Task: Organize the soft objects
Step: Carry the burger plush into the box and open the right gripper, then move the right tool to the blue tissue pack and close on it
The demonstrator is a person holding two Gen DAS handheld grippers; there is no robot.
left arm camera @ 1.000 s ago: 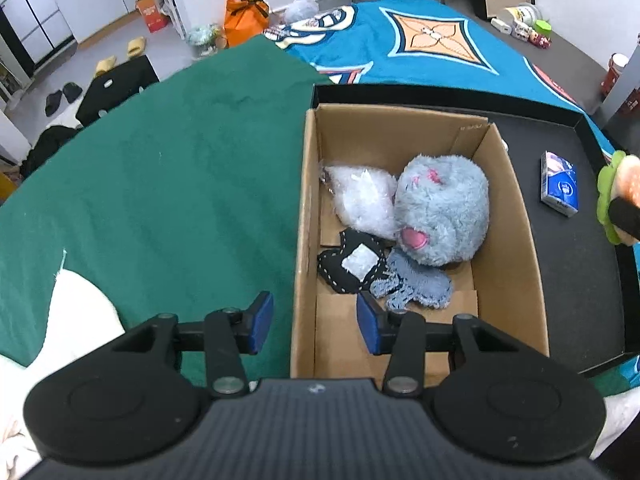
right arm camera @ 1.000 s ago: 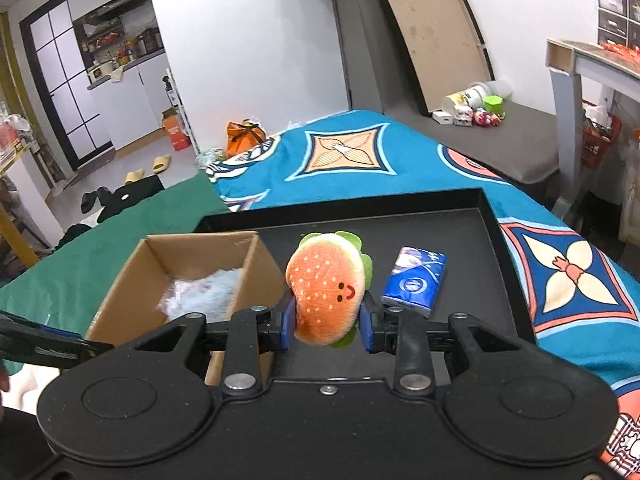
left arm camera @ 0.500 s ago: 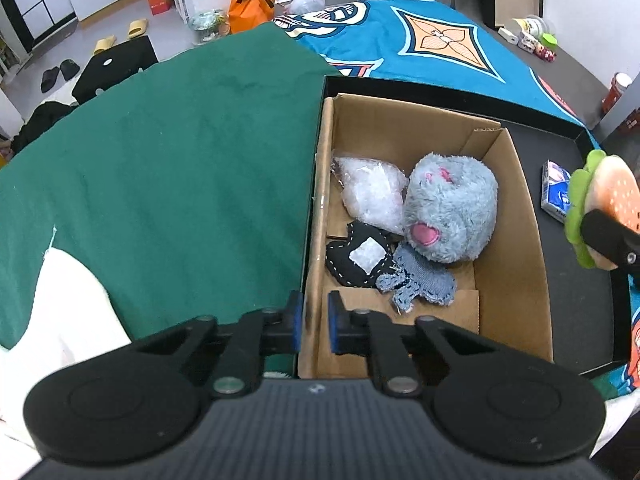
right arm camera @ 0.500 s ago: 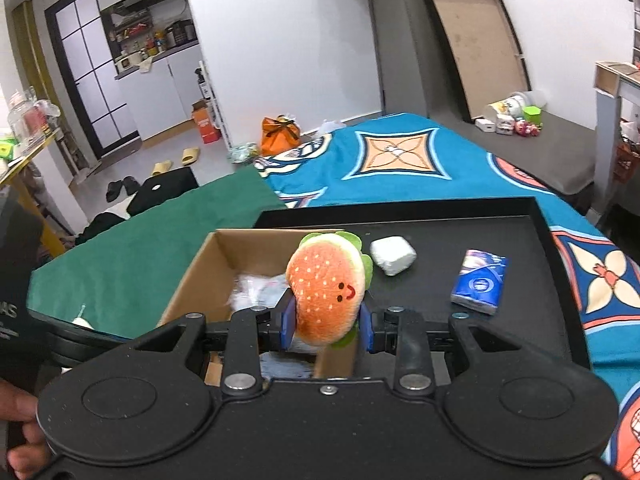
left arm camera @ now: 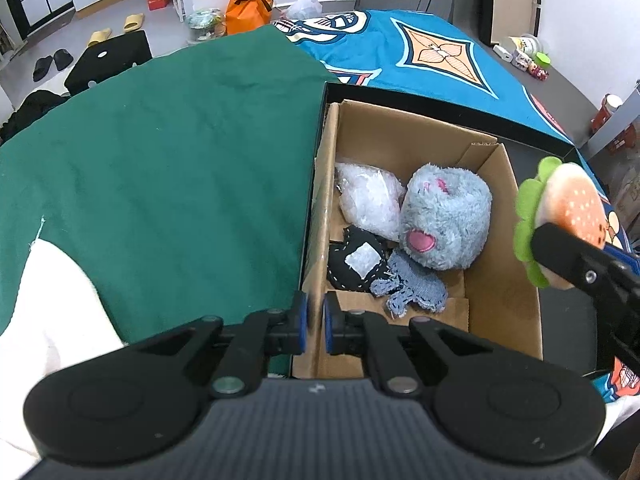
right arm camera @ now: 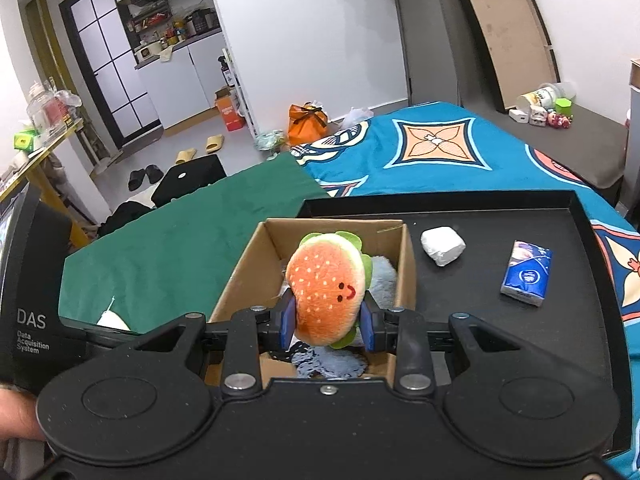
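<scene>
My right gripper (right arm camera: 326, 326) is shut on a plush hamburger toy (right arm camera: 326, 288) and holds it over the open cardboard box (right arm camera: 240, 276). The toy also shows at the right of the left wrist view (left arm camera: 560, 216). The box (left arm camera: 500, 280) holds a grey-blue plush (left arm camera: 444, 216), a clear plastic bag (left arm camera: 368, 196), a black patch pouch (left arm camera: 356, 260) and a denim scrap (left arm camera: 412, 288). My left gripper (left arm camera: 314, 330) is shut on the box's near left wall (left arm camera: 320, 240).
The box sits in a black tray (right arm camera: 520, 312) with a white wrapped lump (right arm camera: 442, 246) and a blue tissue pack (right arm camera: 526, 272). Green cloth (left arm camera: 160, 160) lies left of the tray, a blue patterned sheet (right arm camera: 440, 152) beyond it.
My left gripper closed on the box's left wall. My right gripper carried the hamburger leftward from above the tray to above the box.
</scene>
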